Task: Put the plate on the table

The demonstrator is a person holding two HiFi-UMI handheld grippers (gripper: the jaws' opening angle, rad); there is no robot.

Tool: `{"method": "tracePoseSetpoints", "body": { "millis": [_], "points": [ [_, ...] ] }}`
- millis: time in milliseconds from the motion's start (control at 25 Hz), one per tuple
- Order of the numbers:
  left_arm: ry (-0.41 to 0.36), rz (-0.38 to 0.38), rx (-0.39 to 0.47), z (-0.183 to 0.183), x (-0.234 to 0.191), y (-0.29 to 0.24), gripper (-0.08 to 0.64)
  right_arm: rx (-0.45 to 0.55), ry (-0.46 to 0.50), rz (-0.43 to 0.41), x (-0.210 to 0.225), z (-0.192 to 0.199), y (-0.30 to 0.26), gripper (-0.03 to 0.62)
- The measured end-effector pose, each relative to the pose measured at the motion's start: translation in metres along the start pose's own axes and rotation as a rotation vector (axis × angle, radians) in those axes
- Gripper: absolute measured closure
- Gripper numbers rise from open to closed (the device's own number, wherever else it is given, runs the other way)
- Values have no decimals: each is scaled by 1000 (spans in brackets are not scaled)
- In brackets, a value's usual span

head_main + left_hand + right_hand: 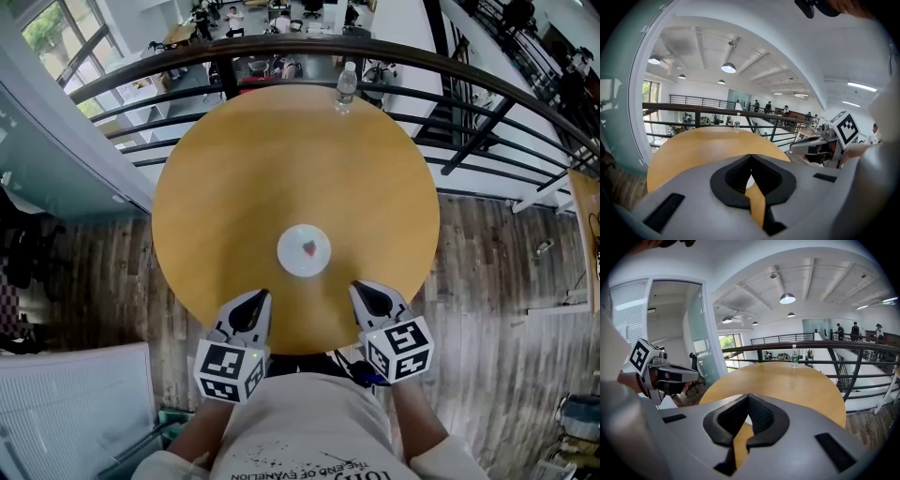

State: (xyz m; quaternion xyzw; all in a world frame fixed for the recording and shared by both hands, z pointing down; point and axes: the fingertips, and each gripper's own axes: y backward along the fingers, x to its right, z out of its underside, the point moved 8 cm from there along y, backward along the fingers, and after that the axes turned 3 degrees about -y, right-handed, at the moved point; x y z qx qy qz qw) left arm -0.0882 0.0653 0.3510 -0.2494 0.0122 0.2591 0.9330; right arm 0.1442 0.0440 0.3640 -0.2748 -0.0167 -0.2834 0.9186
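Note:
A small white plate (304,250) with a red mark at its centre lies flat on the round wooden table (281,159), a little nearer the front than the middle. My left gripper (260,298) hovers over the table's front edge, just left of and behind the plate, shut with nothing in it. My right gripper (363,291) mirrors it on the plate's right, also shut and empty. In the left gripper view the jaws (751,156) meet at the tip, with a sliver of the plate (749,181) behind them. The right gripper view shows shut jaws (748,396) too.
A clear water bottle (346,86) stands at the table's far edge. A dark metal railing (487,84) curves behind the table, with a drop to a lower floor beyond. Wooden floor lies to both sides, and a white slatted surface (66,403) sits at lower left.

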Motion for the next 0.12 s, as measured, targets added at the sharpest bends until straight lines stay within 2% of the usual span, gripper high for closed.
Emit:
{"method": "tracePoseSetpoints", "body": {
  "millis": [120],
  "points": [
    [5, 2, -7, 4, 1, 5, 537, -9, -3, 5, -2, 5, 4, 568]
  ]
}}
